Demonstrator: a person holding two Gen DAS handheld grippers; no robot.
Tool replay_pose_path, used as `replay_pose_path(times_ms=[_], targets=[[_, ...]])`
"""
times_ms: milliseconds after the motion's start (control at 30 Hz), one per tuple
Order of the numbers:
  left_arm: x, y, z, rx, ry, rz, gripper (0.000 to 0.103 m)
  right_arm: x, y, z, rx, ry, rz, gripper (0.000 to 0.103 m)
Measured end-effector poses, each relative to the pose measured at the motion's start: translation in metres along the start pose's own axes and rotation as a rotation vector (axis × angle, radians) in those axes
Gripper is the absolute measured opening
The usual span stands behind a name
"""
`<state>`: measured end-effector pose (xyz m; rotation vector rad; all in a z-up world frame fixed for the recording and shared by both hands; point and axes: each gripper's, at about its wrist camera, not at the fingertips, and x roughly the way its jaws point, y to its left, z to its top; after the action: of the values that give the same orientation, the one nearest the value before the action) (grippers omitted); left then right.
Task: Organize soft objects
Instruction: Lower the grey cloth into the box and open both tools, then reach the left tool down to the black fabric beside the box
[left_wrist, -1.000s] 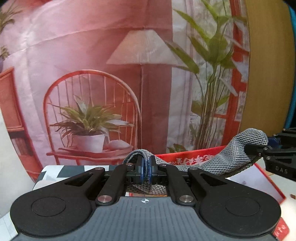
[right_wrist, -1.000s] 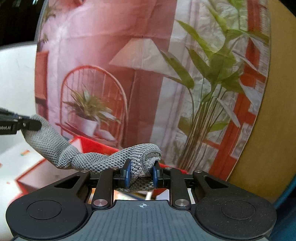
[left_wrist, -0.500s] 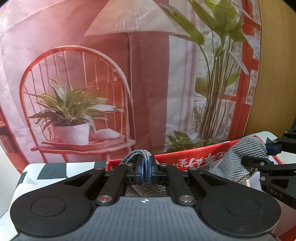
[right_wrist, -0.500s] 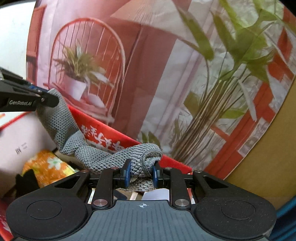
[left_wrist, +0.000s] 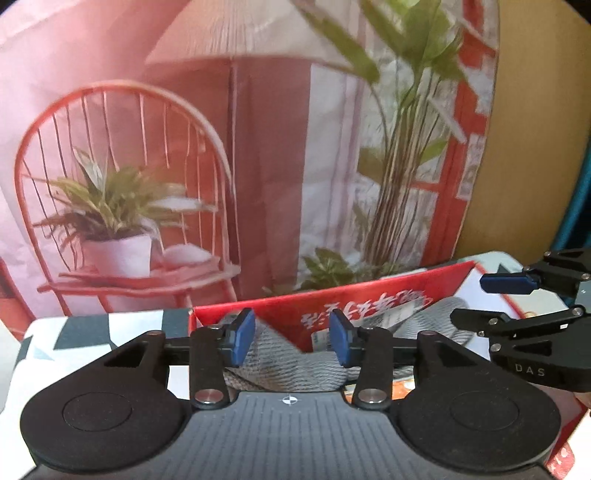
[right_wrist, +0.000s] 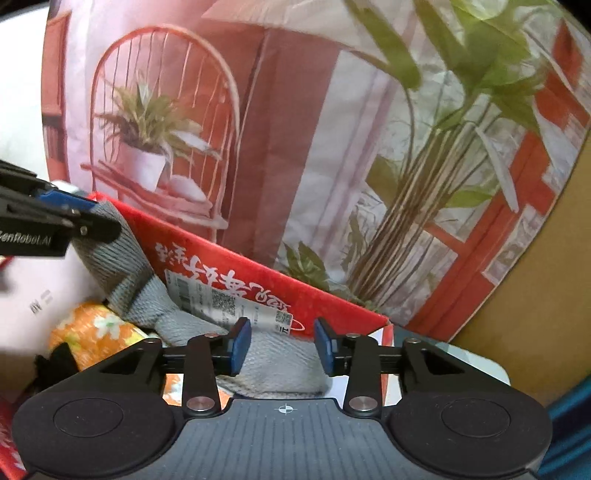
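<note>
Two grippers, left (left_wrist: 291, 341) and right (right_wrist: 282, 349), under my control: fingers opening, pads clear of the grey cloth (right_wrist: 273, 365) lying between them inside the red box (right_wrist: 258, 284).

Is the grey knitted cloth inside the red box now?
Mostly inside: the grey knitted cloth lies behind the red box wall, one end draped over its rim.

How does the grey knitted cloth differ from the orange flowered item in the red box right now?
The grey knitted cloth is plain grey with a coarse ribbed weave; the orange flowered item is bright orange with white blossoms. The cloth stretches long across the red box, one end draped up against its far wall; the orange item sits bunched low at one side. The cloth lies partly over the orange item. Both are soft and inside the box.
</note>
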<state>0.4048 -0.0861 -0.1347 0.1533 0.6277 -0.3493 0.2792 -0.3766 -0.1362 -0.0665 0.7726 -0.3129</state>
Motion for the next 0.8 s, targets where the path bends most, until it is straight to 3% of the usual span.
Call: replay_pose_path(times_ms=[200,467,800], targets=[[-0.050,-0.009,-0.009,-0.003,-0.030,-0.023,0.047,-0.042,-0.002,-0.010,0.092,-0.087,0.068,0.041],[-0.113,-0.023,-0.052,-0.028,-0.052,-0.042,0.047,-0.103,0.011,-0.047,0.207,-0.200,0.125,0.041],[-0.150,-0.009,-0.108,-0.060,0.014,-0.075,0.047,-0.153,0.037,-0.110,0.261,-0.263,0.127,0.041]])
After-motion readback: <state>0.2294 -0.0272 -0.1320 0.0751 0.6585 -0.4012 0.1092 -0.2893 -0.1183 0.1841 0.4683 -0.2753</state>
